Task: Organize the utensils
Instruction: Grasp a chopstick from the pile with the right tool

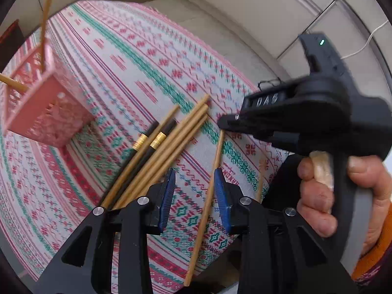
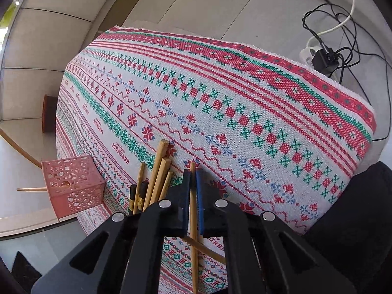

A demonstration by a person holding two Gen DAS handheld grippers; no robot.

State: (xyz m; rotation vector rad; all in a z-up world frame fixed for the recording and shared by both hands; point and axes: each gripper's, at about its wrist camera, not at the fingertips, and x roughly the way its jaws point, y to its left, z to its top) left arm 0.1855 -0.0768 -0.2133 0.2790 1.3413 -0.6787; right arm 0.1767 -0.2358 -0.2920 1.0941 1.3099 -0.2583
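- The right gripper (image 2: 193, 203) is closest in its own view. Its two fingers are pressed almost together, and they pinch one thin wooden chopstick (image 2: 193, 220) between the blue pads (image 2: 199, 203).
- That chopstick runs straight up between the pads. Its tip pokes out just past the fingertips, over the cloth.
- In the left view, the right gripper (image 1: 221, 123) comes in from the right side, held by a hand (image 1: 325, 196). The same chopstick (image 1: 208, 201) hangs down from its nose.
- The left gripper (image 1: 194, 196) has its fingers wide apart. Nothing is held between its blue pads (image 1: 167, 196). The pinched chopstick passes close to the right-hand pad, but I cannot tell if they touch.
- Another chopstick (image 2: 205, 248) lies flat on the cloth, crossing under the held one.
- Just to the left lies a bunch of chopsticks (image 1: 156, 156), side by side and touching. Most are plain wood. Two are black with gold bands (image 1: 149, 142).
- All of this rests on a woven tablecloth (image 2: 245, 98) with red, green and blue patterns.
- Farther left stands a pink basket (image 1: 49, 112) with little holes in its walls. It sits near the cloth's edge, well apart from the bunch. Some sticks (image 1: 47, 17) poke out of it.
- Far back on the floor are a white power strip (image 2: 309, 52), a black box (image 2: 327, 60) and tangled cables (image 2: 343, 24).
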